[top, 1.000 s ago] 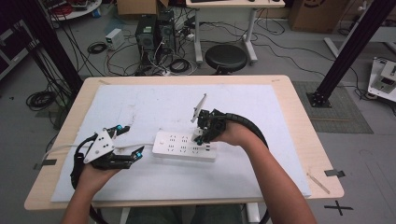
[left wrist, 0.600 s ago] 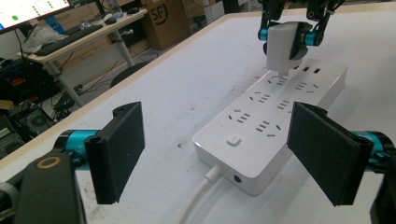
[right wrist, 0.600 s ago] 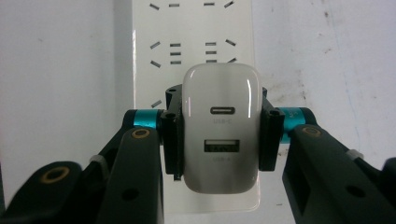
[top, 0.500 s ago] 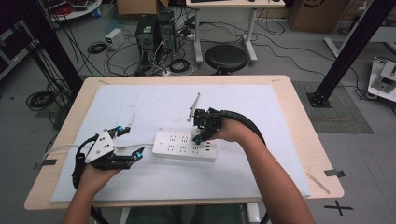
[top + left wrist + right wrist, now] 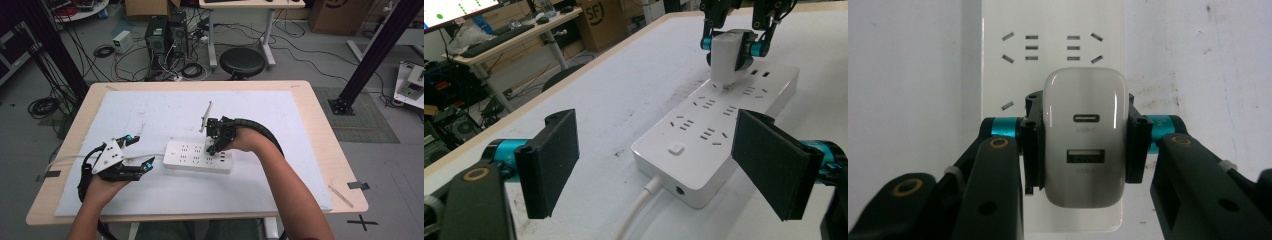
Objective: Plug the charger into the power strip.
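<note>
A mat point(image 5: 280, 125) covers most of the table point(image 5: 325, 150), leaving the table's edges bare all round. The power strip point(image 5: 187, 156) lies on the mat about midway between the left and right edges, nearer the front edge than the back, its length running left to right. Its cord point(image 5: 636, 212) leaves the left end. The left gripper point(image 5: 142, 152) sits at that end, near the front left corner, one jaw on either side of the strip's end, apart from it. The right gripper point(image 5: 214, 145) is over the strip's right half, gripping a charger point(image 5: 1084, 137) that stands upright on the sockets there. Behind the charger, a thin strip point(image 5: 205, 116) lies on the mat toward the back edge. A stick point(image 5: 341, 196) lies near the front right corner.
</note>
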{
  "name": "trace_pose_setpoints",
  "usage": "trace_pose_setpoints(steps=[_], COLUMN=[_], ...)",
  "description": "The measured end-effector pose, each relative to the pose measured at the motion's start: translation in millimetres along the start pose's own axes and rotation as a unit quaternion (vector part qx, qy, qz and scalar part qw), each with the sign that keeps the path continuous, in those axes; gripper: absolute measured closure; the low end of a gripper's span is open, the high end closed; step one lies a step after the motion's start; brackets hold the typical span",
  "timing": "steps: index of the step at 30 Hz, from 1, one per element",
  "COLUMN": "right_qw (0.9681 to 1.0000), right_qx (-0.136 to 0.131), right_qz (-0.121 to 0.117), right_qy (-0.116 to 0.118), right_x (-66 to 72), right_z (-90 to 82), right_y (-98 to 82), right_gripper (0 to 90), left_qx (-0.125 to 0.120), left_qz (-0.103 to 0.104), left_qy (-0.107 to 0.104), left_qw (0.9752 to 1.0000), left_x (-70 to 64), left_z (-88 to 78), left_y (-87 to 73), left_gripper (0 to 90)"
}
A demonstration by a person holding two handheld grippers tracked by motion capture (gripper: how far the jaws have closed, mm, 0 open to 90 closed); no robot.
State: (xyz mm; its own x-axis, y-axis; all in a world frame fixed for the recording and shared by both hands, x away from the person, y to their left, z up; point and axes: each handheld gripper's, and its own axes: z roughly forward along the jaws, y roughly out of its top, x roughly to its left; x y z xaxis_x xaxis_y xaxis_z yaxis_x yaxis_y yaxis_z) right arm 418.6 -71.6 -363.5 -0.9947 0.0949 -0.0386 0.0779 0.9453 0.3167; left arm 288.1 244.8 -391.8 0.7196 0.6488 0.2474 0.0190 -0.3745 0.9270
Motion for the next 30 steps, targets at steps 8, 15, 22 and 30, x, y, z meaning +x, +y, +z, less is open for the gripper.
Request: trace_pose_setpoints(steps=[8, 15, 22, 30], right_qw=[0.9984, 0.9991, 0.9995, 0.9995], right_qx=[0.036, 0.038, 0.031, 0.031], right_qz=[-0.033, -0.016, -0.007, 0.003], right_qy=[-0.027, -0.010, -0.010, 0.006], right_x=[9.2, 3.2, 3.3, -1.6], right_z=[2.7, 10.4, 11.8, 16.5], right_y=[13.5, 10.0, 8.2, 9.6], right_gripper=[63.3, 63.5, 63.7, 63.4], left_qx=[-0.003, -0.006, -0.006, -0.002], left_qz=[0.000, -0.001, -0.004, 0.001], left_qy=[-0.003, -0.006, -0.004, -0.003], left_qw=[1.0000, 1.0000, 1.0000, 1.0000], left_x=[-3.6, -7.6, -7.8, -7.6], left_z=[5.1, 7.7, 11.6, 13.1], left_y=[4.3, 5.7, 4.6, 6.6], left_gripper=[19.2, 19.2, 19.2, 19.2])
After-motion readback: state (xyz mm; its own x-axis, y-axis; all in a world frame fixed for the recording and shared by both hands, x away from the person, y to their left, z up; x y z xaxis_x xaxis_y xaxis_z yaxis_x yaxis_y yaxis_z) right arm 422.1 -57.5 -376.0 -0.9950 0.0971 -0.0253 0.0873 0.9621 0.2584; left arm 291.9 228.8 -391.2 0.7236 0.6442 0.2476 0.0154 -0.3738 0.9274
